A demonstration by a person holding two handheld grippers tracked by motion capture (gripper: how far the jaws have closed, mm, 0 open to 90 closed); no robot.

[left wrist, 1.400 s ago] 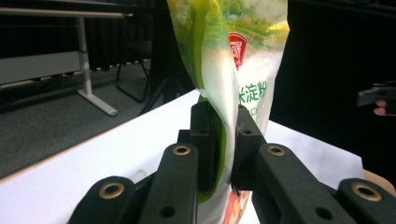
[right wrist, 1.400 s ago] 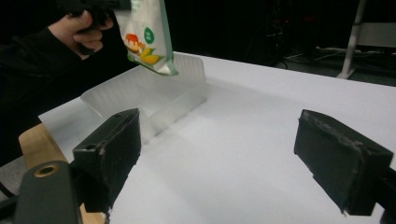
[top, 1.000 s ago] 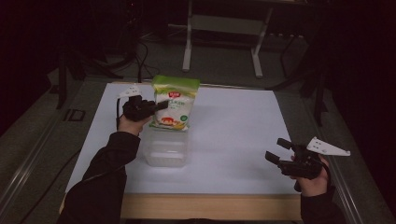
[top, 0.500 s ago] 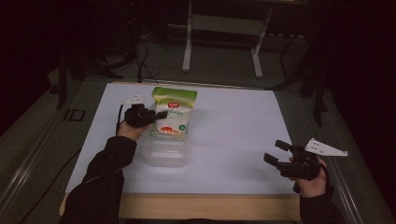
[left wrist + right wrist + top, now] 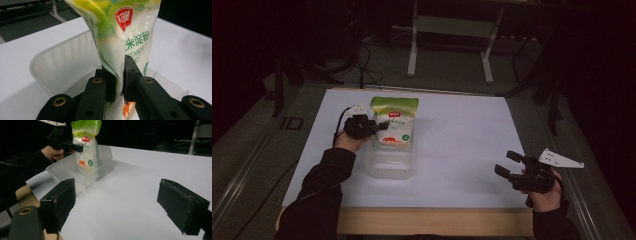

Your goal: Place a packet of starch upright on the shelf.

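My left claw (image 5: pixel 117 82) pinches starch bag (image 5: pixel 120 32) upright over clear tub (image 5: pixel 57 65), likely for lowering in; right claw (image 5: pixel 125 205) gapes empty, parked aside.

Starch bag (image 5: pixel 120 32) top cut off; lower end hidden inside tub (image 5: pixel 62 65).

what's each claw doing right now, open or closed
Left claw: closed on the starch bag, over the clear plastic container.
Right claw: open, holding nothing.
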